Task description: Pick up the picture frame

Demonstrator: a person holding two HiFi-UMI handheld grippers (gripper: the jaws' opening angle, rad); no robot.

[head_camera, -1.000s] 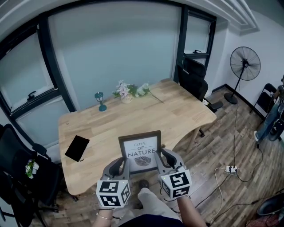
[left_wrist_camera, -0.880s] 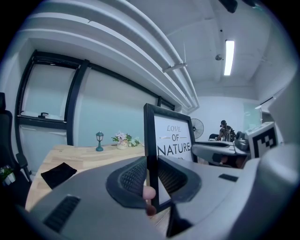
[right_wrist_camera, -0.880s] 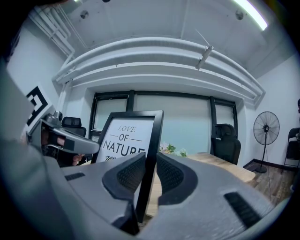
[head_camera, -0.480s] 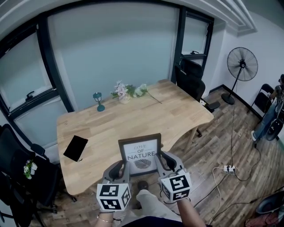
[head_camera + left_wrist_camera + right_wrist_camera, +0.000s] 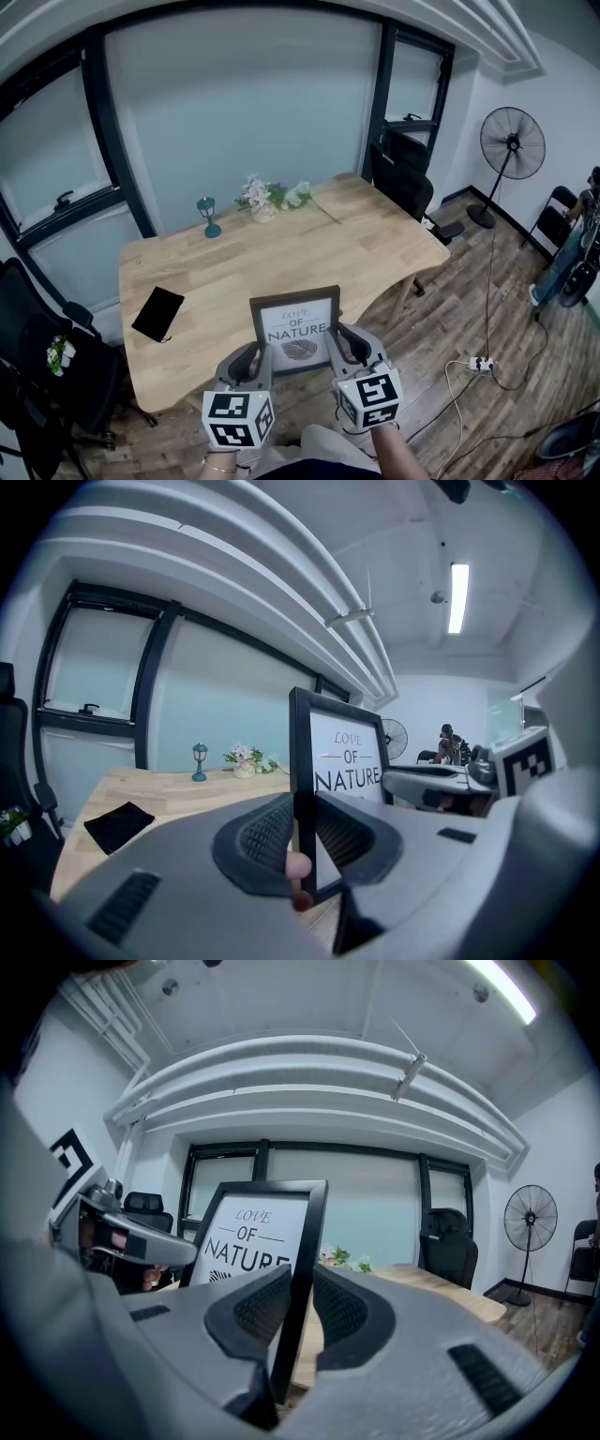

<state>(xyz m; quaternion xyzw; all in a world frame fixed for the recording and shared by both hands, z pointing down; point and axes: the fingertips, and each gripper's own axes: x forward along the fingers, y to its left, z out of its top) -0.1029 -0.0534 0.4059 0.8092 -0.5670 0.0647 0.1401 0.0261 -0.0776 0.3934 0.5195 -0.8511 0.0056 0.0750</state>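
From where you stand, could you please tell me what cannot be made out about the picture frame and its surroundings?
- Back of the picture frame: it faces away in every view.
- Its lower corners: in the head view, covered by the left gripper and the right gripper.
- Flat black item on the table: in the head view, too small to identify.
- Person at the right: in the head view, cut off by the picture's edge.
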